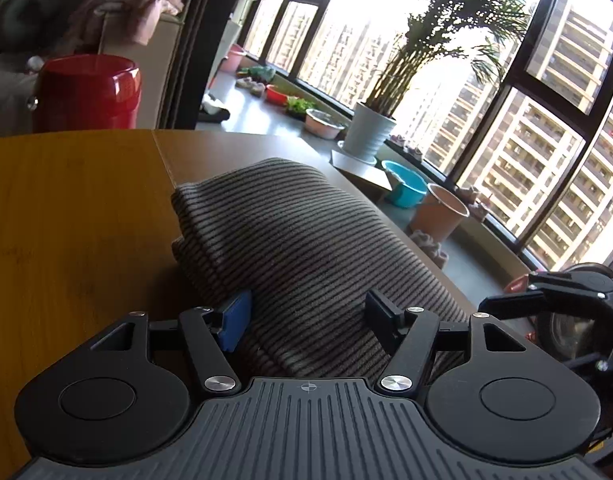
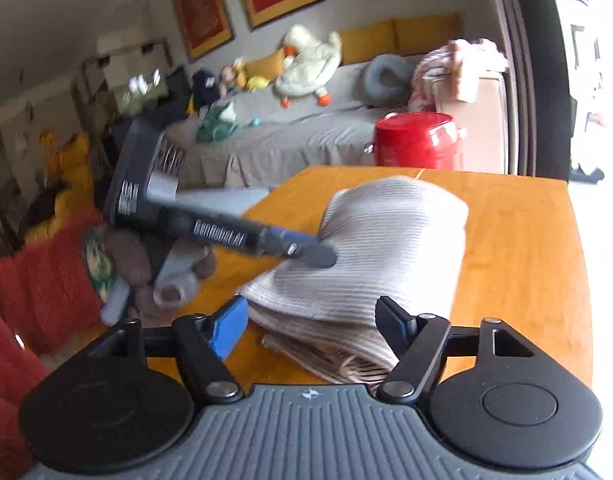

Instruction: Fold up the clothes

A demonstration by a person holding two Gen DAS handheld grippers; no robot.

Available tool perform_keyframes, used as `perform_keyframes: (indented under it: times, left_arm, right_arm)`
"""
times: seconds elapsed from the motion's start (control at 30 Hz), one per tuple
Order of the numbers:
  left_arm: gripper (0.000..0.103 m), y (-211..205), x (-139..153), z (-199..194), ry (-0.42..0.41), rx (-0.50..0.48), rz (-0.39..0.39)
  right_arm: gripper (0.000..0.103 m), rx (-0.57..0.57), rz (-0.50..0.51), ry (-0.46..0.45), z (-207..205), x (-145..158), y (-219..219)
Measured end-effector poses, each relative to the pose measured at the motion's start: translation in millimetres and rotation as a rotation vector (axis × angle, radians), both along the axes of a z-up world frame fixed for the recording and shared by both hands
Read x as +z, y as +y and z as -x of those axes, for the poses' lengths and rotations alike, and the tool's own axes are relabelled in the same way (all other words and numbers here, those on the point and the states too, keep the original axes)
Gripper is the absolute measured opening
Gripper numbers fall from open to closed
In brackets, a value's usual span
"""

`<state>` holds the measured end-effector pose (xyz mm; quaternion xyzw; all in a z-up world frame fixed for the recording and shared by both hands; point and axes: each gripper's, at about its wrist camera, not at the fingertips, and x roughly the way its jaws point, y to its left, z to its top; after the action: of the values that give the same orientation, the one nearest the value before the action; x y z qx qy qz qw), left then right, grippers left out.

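A grey-and-black striped garment (image 1: pixel 298 248), folded into a thick bundle, lies on the wooden table (image 1: pixel 78 216). My left gripper (image 1: pixel 308 314) is open, its fingers standing either side of the bundle's near edge. In the right wrist view the same garment (image 2: pixel 390 248) shows stacked layers at its near end. My right gripper (image 2: pixel 312 322) is open with its fingers astride those layers. The left gripper (image 2: pixel 306 254) reaches in from the left and rests on top of the garment. The right gripper's body shows at the right edge of the left wrist view (image 1: pixel 566 292).
A red pot (image 2: pixel 418 140) stands beyond the table's far edge, also in the left wrist view (image 1: pixel 86 92). A grey sofa (image 2: pixel 290 136) with plush toys is behind. A window ledge (image 1: pixel 266 108) holds a potted palm (image 1: pixel 366 132), bowls and a blue basin (image 1: pixel 404 184).
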<state>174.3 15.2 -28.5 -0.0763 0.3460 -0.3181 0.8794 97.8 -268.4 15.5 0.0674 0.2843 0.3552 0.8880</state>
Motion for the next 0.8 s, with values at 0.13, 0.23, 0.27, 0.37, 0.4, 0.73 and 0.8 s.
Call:
perform_keyframes:
  times: [0.13, 0.23, 0.27, 0.37, 0.4, 0.73, 0.8]
  left_arm:
    - [0.073, -2.8, -0.5, 2.9, -0.008, -0.006, -0.007]
    - [0.073, -1.2, -0.5, 3.9, -0.006, -0.006, -0.006]
    - [0.073, -1.1, -0.5, 3.8, -0.006, -0.007, -0.007]
    - [0.073, -1.0, 0.0, 3.2, -0.004, -0.007, -0.008]
    - [0.073, -0.8, 0.0, 3.2, -0.004, -0.008, -0.007]
    - [0.087, 16.2, -12.4, -6.2, 0.078, 0.031, 0.06]
    - [0.086, 14.0, -17.7, -7.1, 0.11, 0.032, 0.077]
  right_arm:
    - [0.084, -0.148, -0.173, 0.069, -32.0, -1.2, -37.8]
    - [0.084, -0.238, -0.236, 0.179, -72.3, -24.5, -40.9]
    - [0.084, -0.255, -0.248, 0.219, -85.0, -35.5, -38.1]
    - [0.084, -0.266, -0.305, 0.323, -111.8, -62.7, -25.6]
    - [0.084, -0.254, -0.322, 0.347, -117.2, -67.5, -19.8]
    - [0.058, -0.166, 0.004, 0.033, -84.6, -19.1, 39.0]
    - [0.057, -0.227, 0.042, 0.086, -95.8, -38.8, 30.3]
